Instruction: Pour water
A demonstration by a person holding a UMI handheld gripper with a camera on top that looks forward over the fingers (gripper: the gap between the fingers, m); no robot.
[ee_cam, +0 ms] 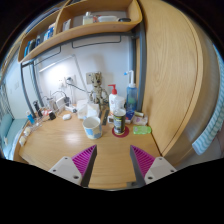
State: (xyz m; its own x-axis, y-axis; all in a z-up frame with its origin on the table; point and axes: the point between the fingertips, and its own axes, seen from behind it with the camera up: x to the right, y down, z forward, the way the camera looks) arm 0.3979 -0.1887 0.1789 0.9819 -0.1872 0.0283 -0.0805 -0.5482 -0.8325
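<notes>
The gripper stands wide apart and holds nothing; its pads hover over bare desk. Beyond the fingers, well apart from them, a pale cup stands on the desk, with a dark jar just beside it and a white bottle behind. Judged step: approach, before any grasp. Next move calls for advancing to the water vessel, probably the bottle, and centring it between the fingers. Shelves hang above.

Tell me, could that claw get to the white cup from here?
Probably yes. The claw is open and the cup stands beyond its fingers across bare table; a jar stands beside the cup.
</notes>
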